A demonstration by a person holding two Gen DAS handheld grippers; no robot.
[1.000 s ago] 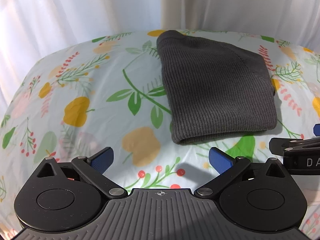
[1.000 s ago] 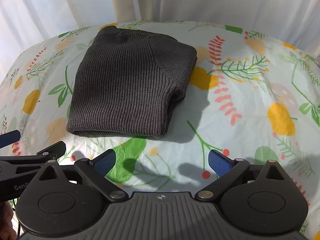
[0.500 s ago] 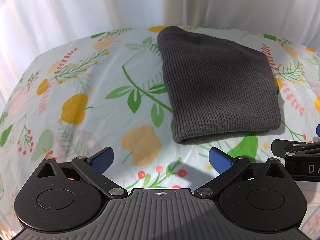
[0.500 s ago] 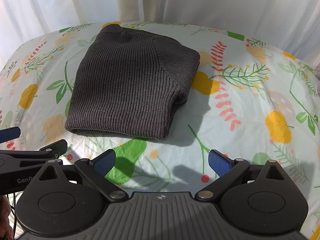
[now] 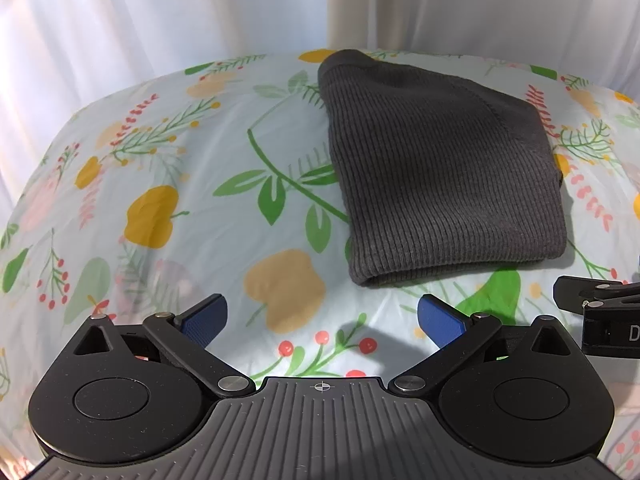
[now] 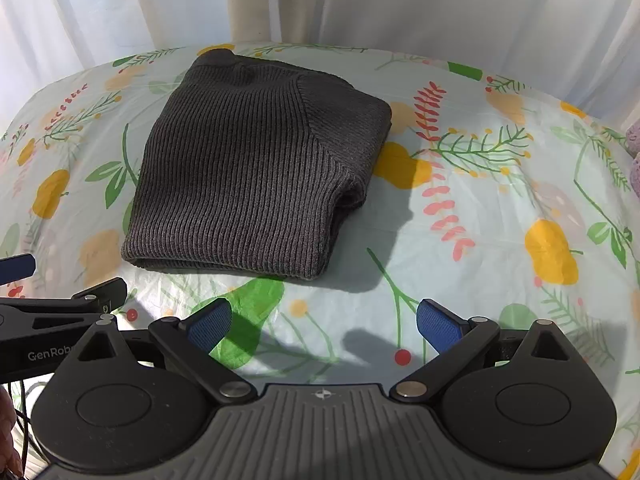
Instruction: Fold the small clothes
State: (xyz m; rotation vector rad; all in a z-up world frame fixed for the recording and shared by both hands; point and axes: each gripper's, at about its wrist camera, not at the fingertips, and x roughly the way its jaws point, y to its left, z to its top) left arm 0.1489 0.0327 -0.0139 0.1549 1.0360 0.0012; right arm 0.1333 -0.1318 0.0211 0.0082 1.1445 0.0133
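Observation:
A dark grey ribbed knit garment lies folded into a compact rectangle on the floral tablecloth; it also shows in the right wrist view. My left gripper is open and empty, held near the table's front edge, short of the garment's near left corner. My right gripper is open and empty, just short of the garment's near right corner. Each gripper's side shows at the edge of the other's view.
White curtains hang behind the table. A purple knitted item peeks in at the far right edge of the right wrist view. The tablecloth stretches to both sides of the garment.
Both grippers have pulled back slightly from the garment and tilted a little; the garment has not moved and both grippers stay open.

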